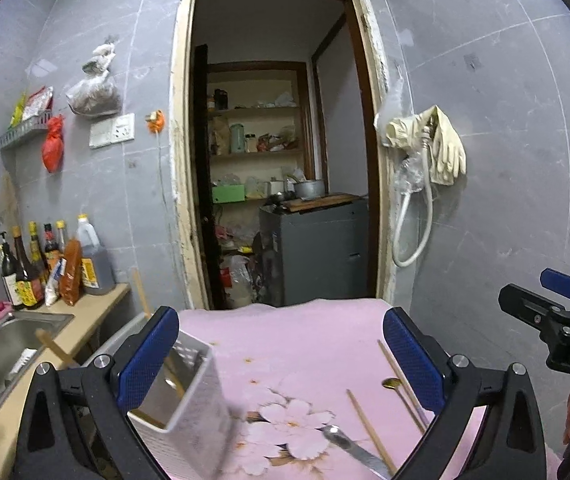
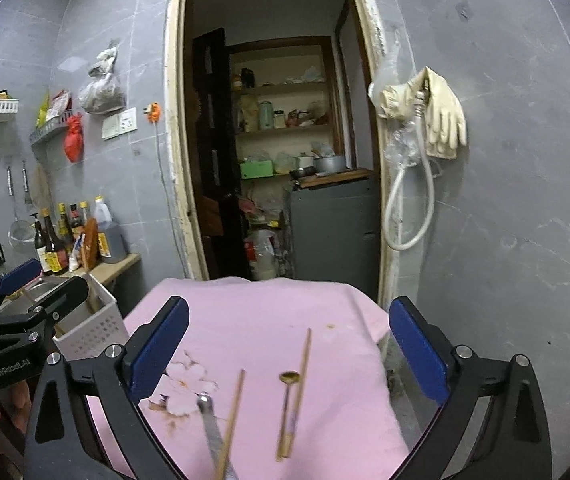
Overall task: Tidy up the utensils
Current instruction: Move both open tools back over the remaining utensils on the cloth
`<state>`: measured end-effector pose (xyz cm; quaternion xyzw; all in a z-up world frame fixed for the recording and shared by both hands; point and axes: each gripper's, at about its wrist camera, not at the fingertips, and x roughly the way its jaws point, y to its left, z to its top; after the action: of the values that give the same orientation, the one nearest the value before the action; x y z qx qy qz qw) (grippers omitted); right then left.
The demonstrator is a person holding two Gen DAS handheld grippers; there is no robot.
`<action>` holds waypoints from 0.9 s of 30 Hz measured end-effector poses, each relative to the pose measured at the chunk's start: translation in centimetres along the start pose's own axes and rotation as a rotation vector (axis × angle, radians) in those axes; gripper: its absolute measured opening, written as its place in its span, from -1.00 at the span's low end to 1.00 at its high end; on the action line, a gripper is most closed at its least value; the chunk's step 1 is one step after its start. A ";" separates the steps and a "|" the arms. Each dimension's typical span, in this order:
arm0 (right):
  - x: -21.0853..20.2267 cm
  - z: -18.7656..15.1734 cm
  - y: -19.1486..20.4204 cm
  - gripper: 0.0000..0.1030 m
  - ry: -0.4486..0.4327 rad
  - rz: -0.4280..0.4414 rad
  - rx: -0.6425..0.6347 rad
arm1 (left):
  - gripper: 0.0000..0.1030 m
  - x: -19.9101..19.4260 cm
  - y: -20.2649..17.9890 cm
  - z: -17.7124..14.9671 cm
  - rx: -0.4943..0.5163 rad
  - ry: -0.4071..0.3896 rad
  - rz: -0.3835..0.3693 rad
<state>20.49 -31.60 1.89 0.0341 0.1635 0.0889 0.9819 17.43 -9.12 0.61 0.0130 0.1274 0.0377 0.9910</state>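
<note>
A white perforated utensil holder (image 1: 189, 396) stands on the pink flowered cloth (image 1: 285, 332), with wooden chopsticks and a spoon inside it. My left gripper (image 1: 281, 360) is open; its left finger is close to the holder and its right finger is well apart. On the cloth lie a wooden chopstick (image 2: 233, 420), a gold spoon (image 2: 287, 400), a second chopstick (image 2: 301, 368) and a flat metal utensil (image 2: 211, 428). My right gripper (image 2: 289, 344) is open above them with nothing between its fingers. The holder (image 2: 93, 332) stands to its left, partly behind the left gripper (image 2: 45, 286).
A steel sink (image 1: 1, 356) and a counter with several sauce bottles (image 1: 45, 264) are at the left. A doorway (image 1: 277, 160) opens beyond the table's far edge. Rubber gloves (image 1: 445, 148) and a hose hang on the right wall.
</note>
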 end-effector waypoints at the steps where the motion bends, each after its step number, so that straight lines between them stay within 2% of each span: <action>1: 0.2 -0.2 -0.4 0.91 0.006 -0.003 0.003 | 1.00 0.3 -0.3 -0.2 -0.003 0.008 -0.003; 9: 2.5 -2.0 -3.8 0.91 0.071 -0.008 0.027 | 1.00 2.7 -2.7 -2.1 -0.011 0.087 -0.022; 15: 5.0 -3.8 -5.6 0.91 0.141 0.034 0.034 | 1.00 4.5 -3.9 -4.2 0.002 0.150 -0.042; 23: 8.6 -6.7 -5.9 0.91 0.234 0.099 0.046 | 1.00 7.3 -4.4 -7.0 0.000 0.246 -0.071; 25: 9.6 -7.5 -5.8 0.90 0.256 0.119 0.051 | 0.94 7.9 -4.3 -7.5 -0.006 0.269 -0.083; 27: 10.4 -8.1 -5.7 0.79 0.277 0.139 0.054 | 0.85 8.7 -4.3 -7.9 -0.014 0.299 -0.100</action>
<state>28.41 -34.93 -9.56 0.0593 0.2968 0.1561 0.9402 24.14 -12.57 -9.42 -0.0061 0.2737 -0.0092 0.9617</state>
